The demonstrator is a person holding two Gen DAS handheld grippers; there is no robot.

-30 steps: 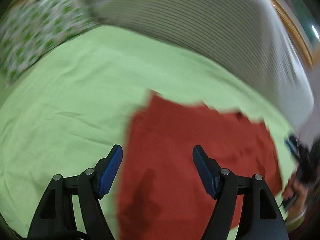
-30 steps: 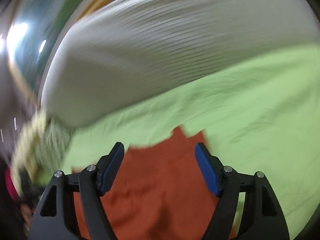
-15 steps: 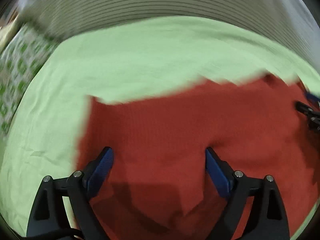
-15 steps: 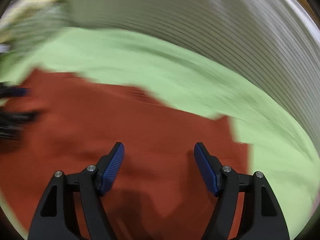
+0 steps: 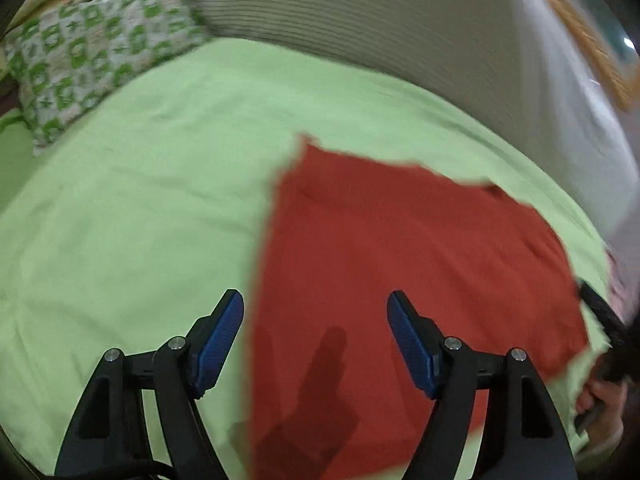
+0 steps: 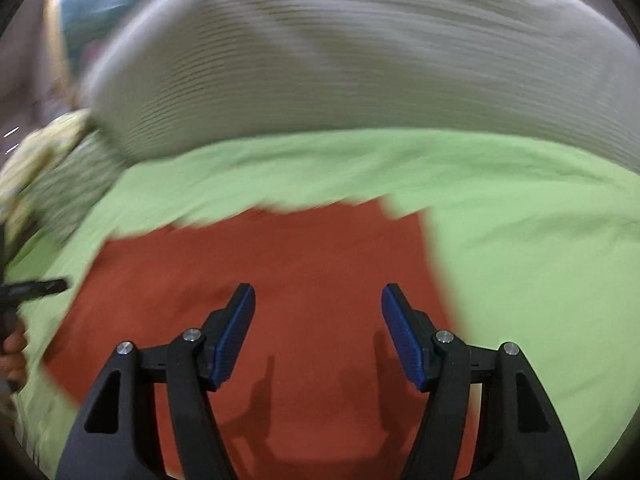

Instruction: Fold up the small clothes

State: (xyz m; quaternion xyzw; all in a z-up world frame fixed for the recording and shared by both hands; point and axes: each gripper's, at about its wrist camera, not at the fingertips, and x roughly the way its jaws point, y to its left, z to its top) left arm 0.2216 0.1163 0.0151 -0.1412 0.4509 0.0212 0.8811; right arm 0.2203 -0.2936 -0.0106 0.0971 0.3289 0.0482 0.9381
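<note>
A red-orange garment (image 5: 400,272) lies flat on a light green sheet (image 5: 140,200). My left gripper (image 5: 316,332) is open and empty, hovering over the garment's left edge. My right gripper (image 6: 318,328) is open and empty above the garment (image 6: 280,280), over its right half, near the right edge. In the left wrist view the other gripper and a hand show dimly at the right edge (image 5: 604,360). In the right wrist view the other gripper shows at the left edge (image 6: 32,290).
A ribbed grey-white cushion back (image 5: 400,24) runs along the far side of the sheet; it also shows in the right wrist view (image 6: 340,60). A green-and-white patterned pillow (image 5: 92,48) lies at the far left. Green sheet (image 6: 540,260) lies to the right of the garment.
Both views have swung. The left gripper moved from over the garment's middle to its left edge. The right gripper now sits nearer the garment's right edge. Both stayed open.
</note>
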